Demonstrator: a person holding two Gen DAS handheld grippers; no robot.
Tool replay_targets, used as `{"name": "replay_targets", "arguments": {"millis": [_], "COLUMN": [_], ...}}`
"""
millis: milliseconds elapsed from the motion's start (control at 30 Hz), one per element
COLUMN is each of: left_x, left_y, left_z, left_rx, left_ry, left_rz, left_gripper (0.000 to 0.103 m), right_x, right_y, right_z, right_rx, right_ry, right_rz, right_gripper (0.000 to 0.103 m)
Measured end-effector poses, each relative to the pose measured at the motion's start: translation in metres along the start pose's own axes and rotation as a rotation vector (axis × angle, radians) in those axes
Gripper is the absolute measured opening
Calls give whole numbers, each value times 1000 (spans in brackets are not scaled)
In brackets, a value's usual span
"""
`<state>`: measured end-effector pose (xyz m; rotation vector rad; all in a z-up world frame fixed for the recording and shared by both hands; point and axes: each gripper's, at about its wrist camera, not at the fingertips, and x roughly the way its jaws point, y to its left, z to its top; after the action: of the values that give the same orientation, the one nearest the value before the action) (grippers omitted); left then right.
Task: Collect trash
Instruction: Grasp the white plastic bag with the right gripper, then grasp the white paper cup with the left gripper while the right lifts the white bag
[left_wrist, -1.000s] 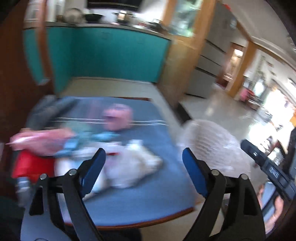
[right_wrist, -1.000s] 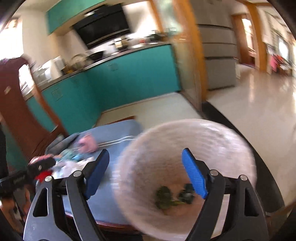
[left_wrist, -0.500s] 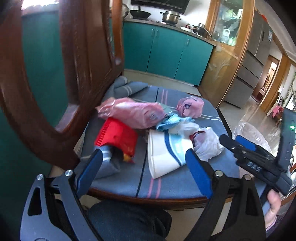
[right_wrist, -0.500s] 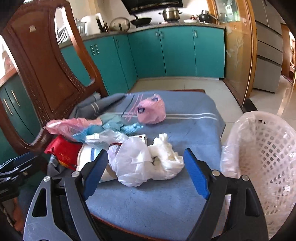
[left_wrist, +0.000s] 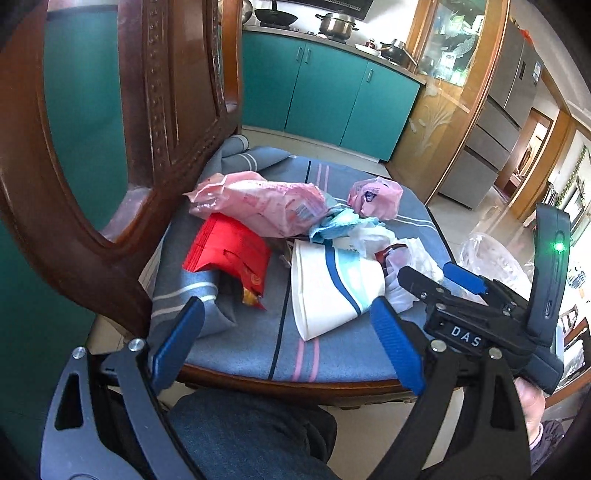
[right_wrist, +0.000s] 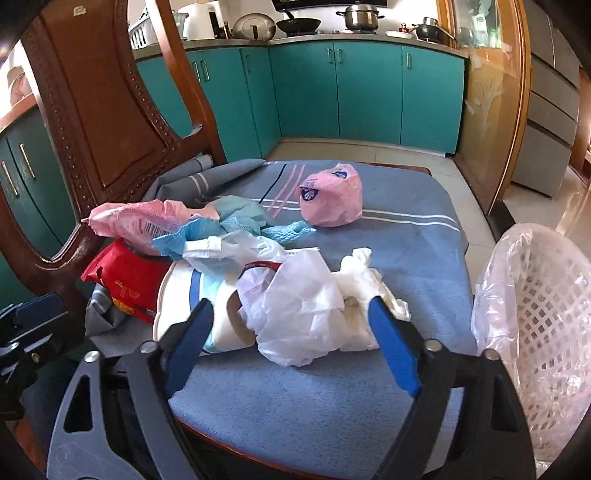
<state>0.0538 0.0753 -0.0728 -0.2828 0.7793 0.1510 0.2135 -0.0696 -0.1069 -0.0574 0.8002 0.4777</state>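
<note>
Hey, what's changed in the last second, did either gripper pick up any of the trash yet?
No. Both grippers swung away from the white basket to face the trash on the chair cushion. The right gripper has closed in on the white plastic bag, jaws open on either side of it. The left gripper eased toward the paper cup, also open. The trash itself hasn't moved over the last half second.

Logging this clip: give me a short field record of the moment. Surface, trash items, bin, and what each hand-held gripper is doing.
surface: blue chair cushion
trash: white plastic bag; paper cup on its side; red packet; pink wrapper; pink bag lying apart
bin: white basket, lined, to the right of the chair
left hand-held gripper: open, empty
right hand-held gripper: open, empty, pointed at the white plastic bag
</note>
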Motion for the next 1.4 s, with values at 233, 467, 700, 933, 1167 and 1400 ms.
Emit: {"name": "replay_targets", "arguments": {"millis": [233,467,700,933,1167,1400], "left_x": [5,12,13,22,30,35], "left_y": [-1,-4,-8,-17,-21,-19], "left_z": [-1,-3,-6,-11,-14,-14], "left_rx": [-2,4,12,33,47,51], "left_ry": [18,39,47,70,89,98], "left_rz": [-3,5,3,-5,10,25], "left_gripper": [92,92,92,92,92,92], "right_x": [5,-10,-36,-45,-21,18], "right_y": [3,-5,-24,-55,-29,-6], "right_z": [-5,-7,-2,-3,4,6], "right_rx": [-9,9,60,132,69,16], "right_ry": [30,2,-60,-75,-66,38], "right_rz": [38,68,69,38,83,100], "right_gripper": [35,13,13,13,73,52]}}
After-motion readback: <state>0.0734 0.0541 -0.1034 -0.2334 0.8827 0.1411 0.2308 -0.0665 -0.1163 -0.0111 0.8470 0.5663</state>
